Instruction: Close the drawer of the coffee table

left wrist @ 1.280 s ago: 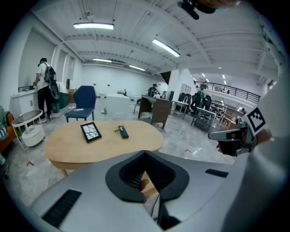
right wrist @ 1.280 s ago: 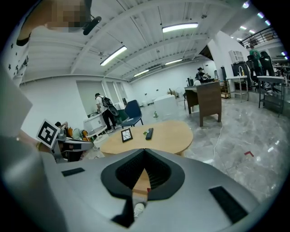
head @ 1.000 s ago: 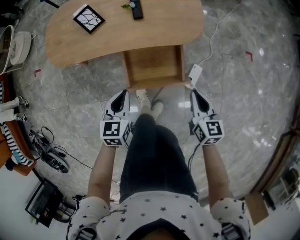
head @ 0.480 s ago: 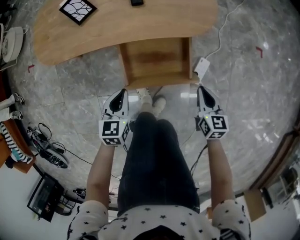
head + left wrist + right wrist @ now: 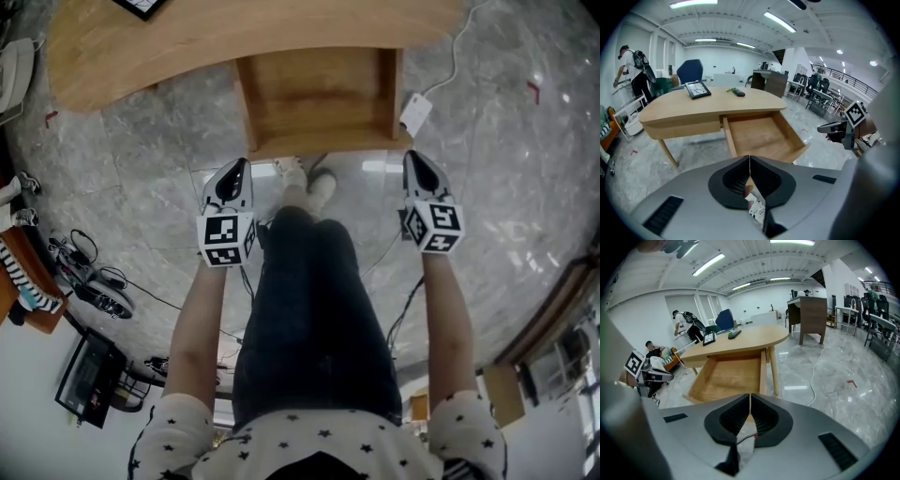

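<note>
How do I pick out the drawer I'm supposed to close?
Find the long, curved light-wood coffee table on the grey marble floor. From its near edge a shallow, box-shaped wooden drawer sticks out toward the person's shoes. It is the only part pulled open, with an empty bare bottom.

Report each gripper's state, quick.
Left gripper: closed, holding nothing.
Right gripper: closed, holding nothing.
</note>
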`<action>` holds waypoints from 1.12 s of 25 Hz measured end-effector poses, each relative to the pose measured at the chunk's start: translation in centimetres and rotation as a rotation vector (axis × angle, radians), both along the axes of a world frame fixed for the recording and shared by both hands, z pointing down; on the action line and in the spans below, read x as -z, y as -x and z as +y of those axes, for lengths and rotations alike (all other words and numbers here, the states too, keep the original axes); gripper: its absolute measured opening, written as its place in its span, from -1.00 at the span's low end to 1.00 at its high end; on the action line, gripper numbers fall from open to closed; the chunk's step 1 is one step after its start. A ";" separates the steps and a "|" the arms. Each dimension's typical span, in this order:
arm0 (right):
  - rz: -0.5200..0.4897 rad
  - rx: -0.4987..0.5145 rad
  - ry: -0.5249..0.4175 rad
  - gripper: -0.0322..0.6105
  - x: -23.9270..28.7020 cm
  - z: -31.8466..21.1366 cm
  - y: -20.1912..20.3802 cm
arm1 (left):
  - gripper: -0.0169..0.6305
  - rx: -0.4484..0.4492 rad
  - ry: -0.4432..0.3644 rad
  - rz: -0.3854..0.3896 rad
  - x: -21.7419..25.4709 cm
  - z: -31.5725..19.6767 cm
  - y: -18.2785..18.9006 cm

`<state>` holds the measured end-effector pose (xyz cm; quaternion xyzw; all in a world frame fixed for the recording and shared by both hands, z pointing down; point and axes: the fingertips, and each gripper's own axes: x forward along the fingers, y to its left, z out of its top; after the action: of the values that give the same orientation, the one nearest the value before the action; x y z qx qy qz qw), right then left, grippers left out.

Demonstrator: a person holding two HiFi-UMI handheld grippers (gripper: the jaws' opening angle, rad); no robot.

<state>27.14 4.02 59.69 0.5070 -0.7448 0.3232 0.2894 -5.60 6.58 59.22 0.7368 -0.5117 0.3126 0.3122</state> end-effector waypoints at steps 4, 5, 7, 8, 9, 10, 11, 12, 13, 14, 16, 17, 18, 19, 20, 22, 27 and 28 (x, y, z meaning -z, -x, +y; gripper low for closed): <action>0.028 0.026 0.025 -0.88 -1.5 -0.2 -0.1 | -0.92 -0.020 0.034 -0.018 -1.8 0.4 0.2; 0.036 0.031 0.032 -0.88 -1.9 -0.1 -0.3 | -0.92 -0.032 0.044 -0.023 -2.3 0.5 0.2; 0.055 0.042 0.050 -0.88 -2.6 0.0 -0.6 | -0.91 -0.062 0.065 -0.030 -3.1 0.8 0.1; 0.068 0.051 0.060 -0.88 -3.0 0.0 -0.8 | -0.91 -0.080 0.075 -0.034 -3.5 1.0 0.1; 0.081 0.063 0.071 -0.87 -3.5 0.1 -1.0 | -0.90 -0.098 0.084 -0.042 -3.9 1.2 0.1; 0.094 0.077 0.081 -0.87 -3.9 0.3 -1.1 | -0.86 -0.117 0.093 -0.053 -4.4 1.4 0.2; 0.107 0.091 0.091 -0.87 -4.2 0.4 -1.2 | -0.80 -0.135 0.103 -0.065 -4.8 1.6 0.2; 0.118 0.106 0.100 -0.87 -4.6 0.6 -1.3 | -0.72 -0.151 0.115 -0.077 -5.2 1.9 0.3; 0.130 0.123 0.109 -0.87 -4.9 0.7 -1.4 | -0.65 -0.166 0.128 -0.088 -5.7 2.1 0.4; 0.140 0.142 0.116 -0.87 -5.2 0.9 -1.4 | -0.58 -0.182 0.142 -0.100 -6.1 2.4 0.5; 0.159 0.180 0.128 -0.80 -5.5 1.1 -1.2 | -0.46 -0.213 0.167 -0.126 -7.0 2.8 0.7; 0.167 0.195 0.132 -0.75 -5.6 1.1 -1.1 | -0.40 -0.227 0.176 -0.140 -7.5 3.0 0.8; 0.176 0.206 0.136 -0.68 -5.8 1.2 -1.1 | -0.36 -0.239 0.184 -0.152 -7.8 3.2 0.9; 0.185 0.216 0.139 -0.63 -6.0 1.2 -1.2 | -0.32 -0.250 0.191 -0.164 -8.2 3.3 0.9; 0.194 0.227 0.143 -0.59 -6.2 1.3 -1.3 | -0.29 -0.260 0.198 -0.176 -8.5 3.3 1.0; 0.213 0.258 0.151 -0.50 -6.6 1.5 -1.3 | -0.24 -0.282 0.210 -0.194 -9.0 3.4 0.9; 0.295 0.351 0.167 -0.20 -8.0 1.4 -1.4 | -0.18 -0.332 0.242 -0.224 -10.6 3.2 0.7; 0.309 0.364 0.172 -0.18 -8.3 1.3 -1.5 | -0.18 -0.337 0.248 -0.231 -10.9 3.2 0.7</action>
<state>28.63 5.33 68.01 0.3815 -0.7405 0.2466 0.4952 -6.31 9.73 70.14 0.7272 -0.3715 0.5031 0.2829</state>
